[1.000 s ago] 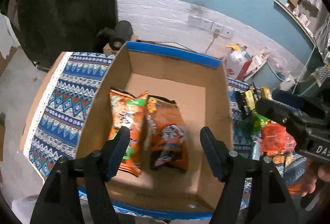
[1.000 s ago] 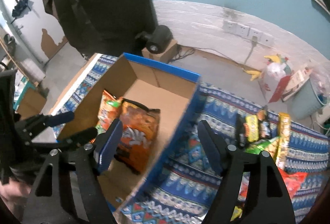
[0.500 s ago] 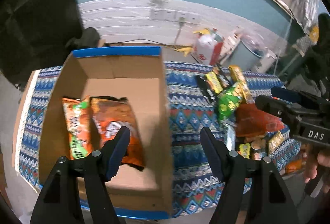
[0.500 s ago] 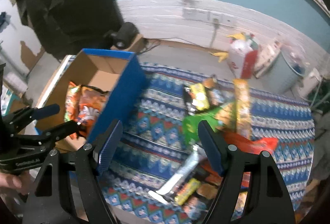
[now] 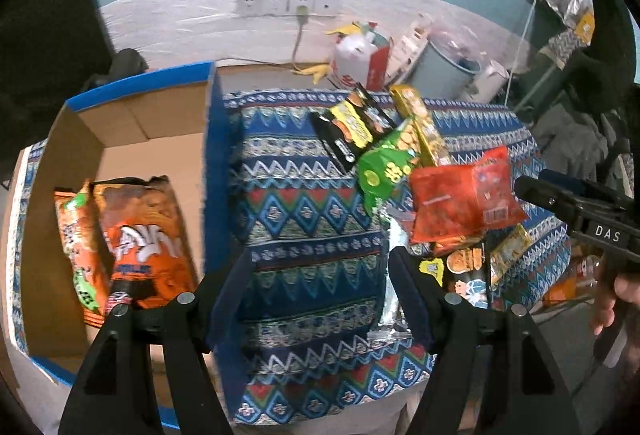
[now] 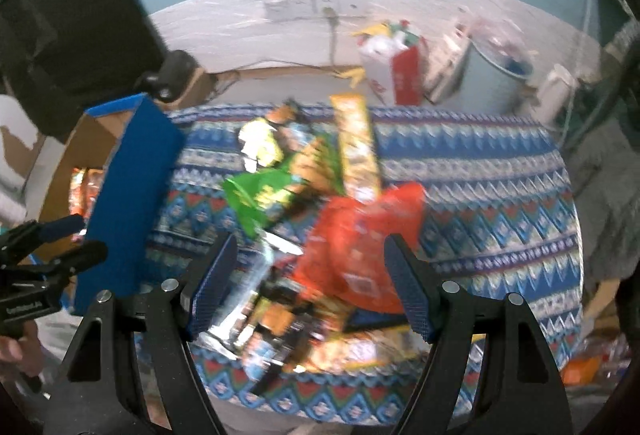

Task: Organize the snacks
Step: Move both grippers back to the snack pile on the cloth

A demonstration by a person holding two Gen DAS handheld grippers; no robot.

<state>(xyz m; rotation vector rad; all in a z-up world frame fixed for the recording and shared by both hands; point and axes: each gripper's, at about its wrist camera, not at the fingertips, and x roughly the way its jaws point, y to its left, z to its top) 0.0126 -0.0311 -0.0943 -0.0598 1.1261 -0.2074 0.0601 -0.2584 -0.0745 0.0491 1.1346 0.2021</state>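
Box wall point(image 5: 218, 171) beside snack pile point(image 5: 424, 171)

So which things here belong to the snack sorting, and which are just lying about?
Job:
- cardboard box
- two orange bags already in it
- loose snacks: red bag, green bag, black-yellow packs, long yellow pack
- left gripper and right gripper, both open and empty

Lying about:
- patterned cloth
- wall sockets
- white-and-red bag
- grey bin
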